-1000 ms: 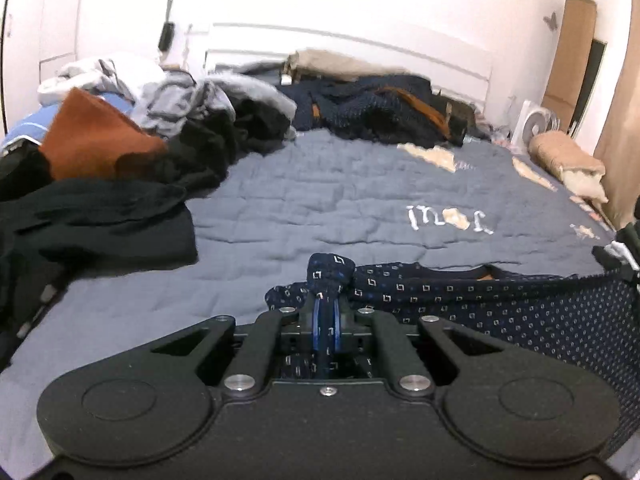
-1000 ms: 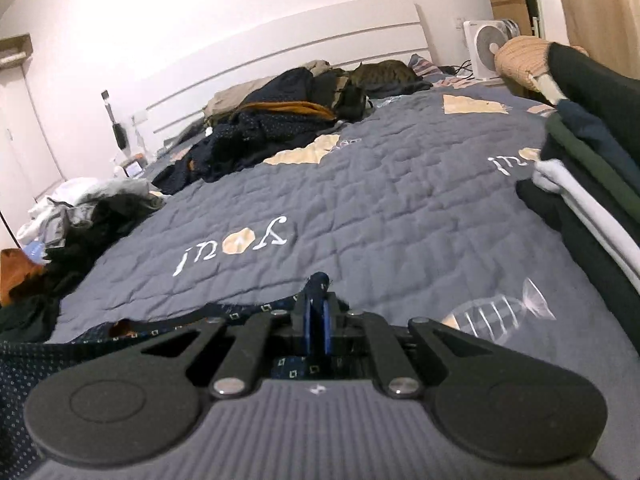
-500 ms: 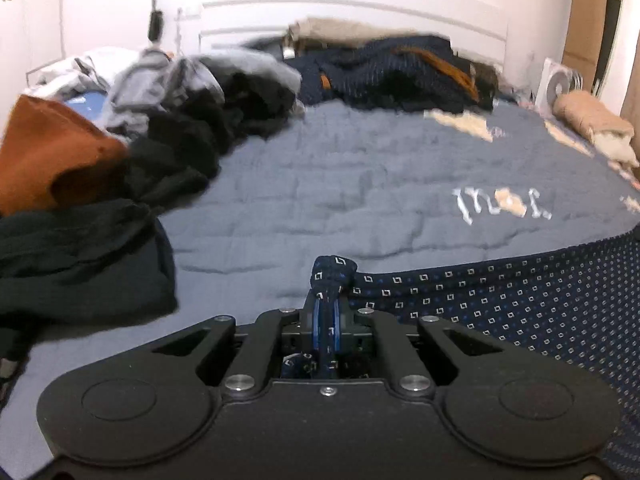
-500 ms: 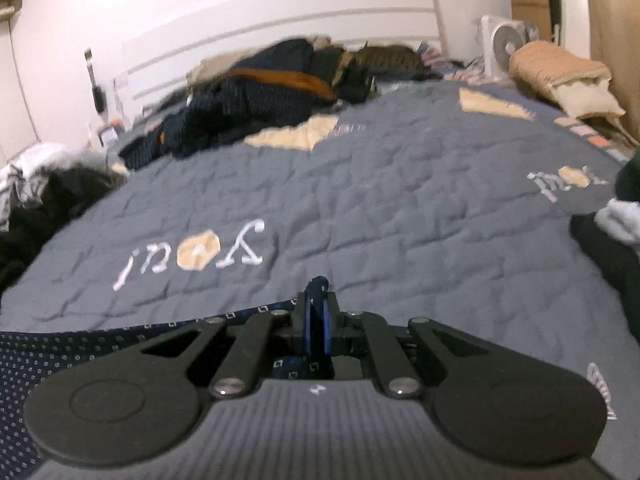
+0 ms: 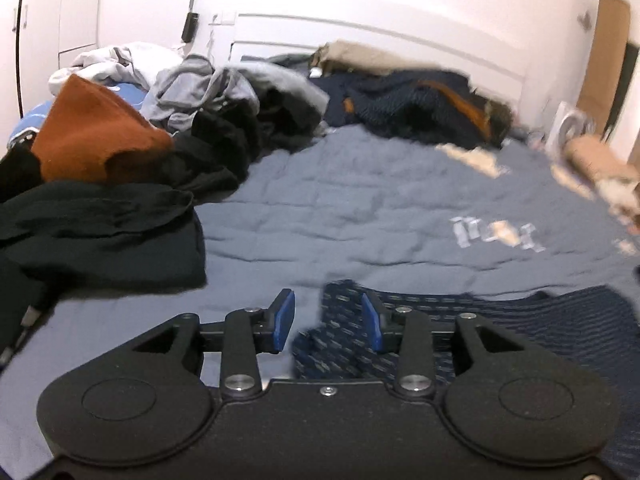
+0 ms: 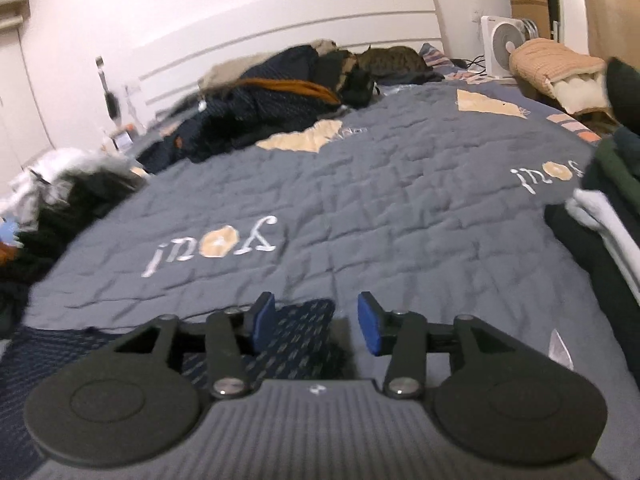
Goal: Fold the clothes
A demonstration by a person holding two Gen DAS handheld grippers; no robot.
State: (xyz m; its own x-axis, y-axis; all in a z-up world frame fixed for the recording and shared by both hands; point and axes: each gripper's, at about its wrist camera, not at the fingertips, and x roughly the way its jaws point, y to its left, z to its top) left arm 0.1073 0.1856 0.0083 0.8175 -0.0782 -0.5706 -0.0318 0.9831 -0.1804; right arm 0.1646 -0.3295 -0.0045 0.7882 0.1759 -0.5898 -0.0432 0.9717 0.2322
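A navy garment with small pale squares (image 5: 520, 320) lies flat along the near edge of the grey-blue quilt (image 5: 360, 208). Its left corner (image 5: 340, 344) sits bunched between the blue pads of my left gripper (image 5: 328, 322). That gripper's jaws are opening and the pads no longer press the cloth. In the right wrist view the garment's right corner (image 6: 298, 332) lies between the pads of my right gripper (image 6: 316, 322), nearer the left pad. Those jaws are opening too, and stand apart from the cloth. The rest of the garment (image 6: 60, 344) runs off to the left.
Loose clothes are heaped at the left: an orange piece (image 5: 92, 140) and a black one (image 5: 100, 232). A dark pile (image 6: 280, 100) lies by the white headboard (image 6: 300, 28). A stack of folded clothes (image 6: 600, 220) stands at the right. A fan (image 6: 504, 46) stands beyond the bed.
Both grippers were shut on the garment's corners and now stand apart. The cloth has slipped out of the pads and dropped onto the quilt.
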